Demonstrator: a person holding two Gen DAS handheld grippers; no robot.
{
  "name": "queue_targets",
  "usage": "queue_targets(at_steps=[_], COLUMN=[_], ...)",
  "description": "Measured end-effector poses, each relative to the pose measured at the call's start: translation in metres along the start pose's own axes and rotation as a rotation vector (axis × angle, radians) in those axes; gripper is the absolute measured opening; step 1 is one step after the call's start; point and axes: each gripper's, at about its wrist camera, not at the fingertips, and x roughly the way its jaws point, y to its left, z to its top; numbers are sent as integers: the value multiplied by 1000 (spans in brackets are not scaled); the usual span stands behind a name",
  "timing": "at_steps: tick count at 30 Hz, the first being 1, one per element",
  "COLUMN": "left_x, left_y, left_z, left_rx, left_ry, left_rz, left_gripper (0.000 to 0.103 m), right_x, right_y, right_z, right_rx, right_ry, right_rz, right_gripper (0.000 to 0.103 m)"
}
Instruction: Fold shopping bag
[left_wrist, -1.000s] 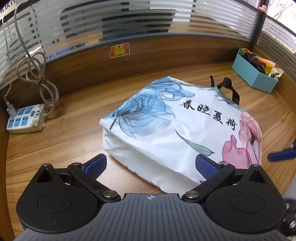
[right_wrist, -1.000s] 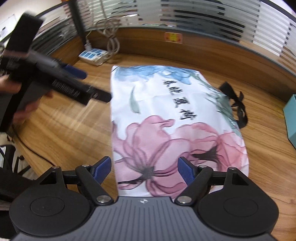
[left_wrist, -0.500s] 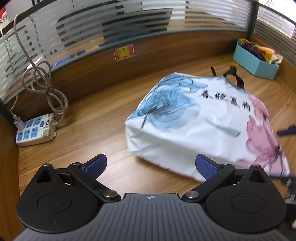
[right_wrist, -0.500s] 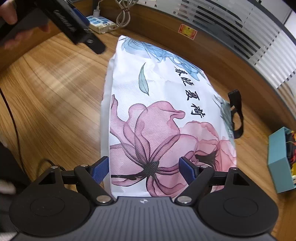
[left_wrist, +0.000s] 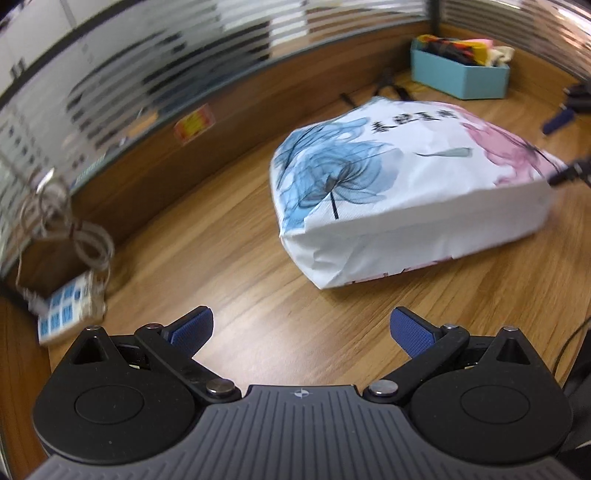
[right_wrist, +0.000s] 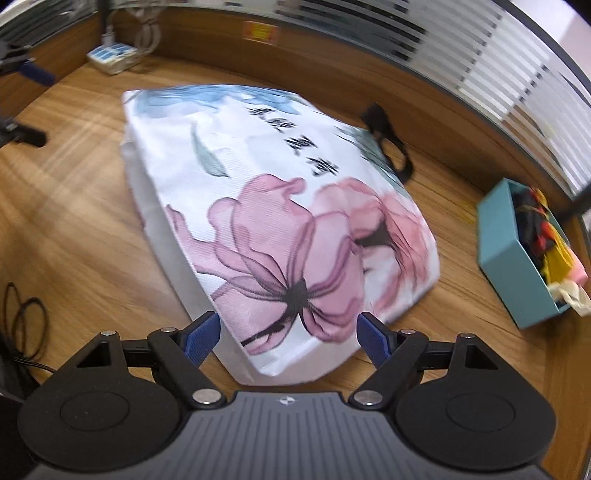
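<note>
While the shopping bag lies flat on the wooden worktop, the left gripper is wide and empty, apart from it; the right gripper, also wide, straddles its near corner.

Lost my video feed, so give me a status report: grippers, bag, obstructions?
Left gripper open, short of the shopping bag. Right gripper open, straddling its pink-flower end. Bag unfolded, puffy. Nothing in the way.

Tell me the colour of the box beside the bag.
Teal box, clearest in the right wrist view.
</note>
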Motion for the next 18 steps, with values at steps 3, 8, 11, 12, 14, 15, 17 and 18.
queue_targets(at_steps=[3, 8, 11, 12, 14, 15, 17, 18], left_x=[1, 4, 7, 9, 12, 14, 18, 20], left_y=[-7, -20, -28, -28, -28, -29, -31, -33], left_z=[3, 7, 13, 17, 25, 28, 34, 37], left_rx=[58, 154, 196, 200, 220, 240, 282, 305], left_ry=[-13, -35, -42, -42, -47, -50, -55, -56], left_rz=[-6, -16, -28, -40, -58, -61, -67, -70], left_gripper=[103, 103, 102, 102, 102, 102, 97, 96], right_x=[1, -1, -5, -6, -8, -9, -12, -14], right_y=[-18, -22, -16, -14, -11, -9, -5, -3], right_z=[-7, -15, -16, -14, -12, -11, -10, -9], right_rx=[24, 47, 38, 34, 29, 28, 20, 12], right_ry=[8, 2, -10, -14, -21, -25, -35, -39], right_rz=[-26, -39, -35, -31, -24, -16, 2, 8], right_gripper=[86, 86, 86, 86, 86, 86, 86, 86])
